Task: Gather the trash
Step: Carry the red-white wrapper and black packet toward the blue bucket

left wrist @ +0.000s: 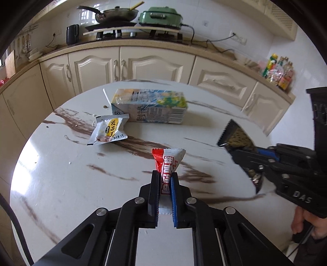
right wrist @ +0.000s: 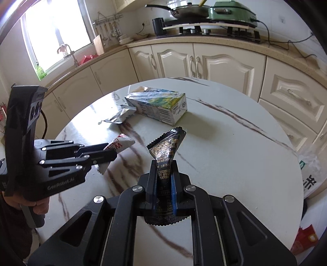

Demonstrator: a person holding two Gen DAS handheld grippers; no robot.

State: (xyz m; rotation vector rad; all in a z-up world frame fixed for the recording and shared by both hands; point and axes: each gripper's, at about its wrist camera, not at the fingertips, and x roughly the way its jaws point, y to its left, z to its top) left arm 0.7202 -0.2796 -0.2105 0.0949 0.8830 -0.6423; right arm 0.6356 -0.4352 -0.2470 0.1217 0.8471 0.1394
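Note:
My left gripper (left wrist: 165, 174) is shut on a red and white snack wrapper (left wrist: 168, 161), held a little above the round marble table (left wrist: 61, 174); the same left gripper (right wrist: 114, 153) and red and white wrapper (right wrist: 122, 143) show in the right wrist view. My right gripper (right wrist: 163, 163) is shut on a crumpled black wrapper (right wrist: 166, 145); from the left wrist view that right gripper (left wrist: 235, 151) holds the black wrapper (left wrist: 237, 137) at the right. On the table lie a milk carton (left wrist: 151, 107) on its side and a white and yellow sachet (left wrist: 109, 131).
Cream kitchen cabinets (left wrist: 130, 65) curve behind the table, with a wok (left wrist: 116, 13) and a green cooker (left wrist: 161, 17) on the counter. Bottles (left wrist: 279, 70) stand at the counter's right end. A white sack (right wrist: 312, 174) sits on the floor right of the table.

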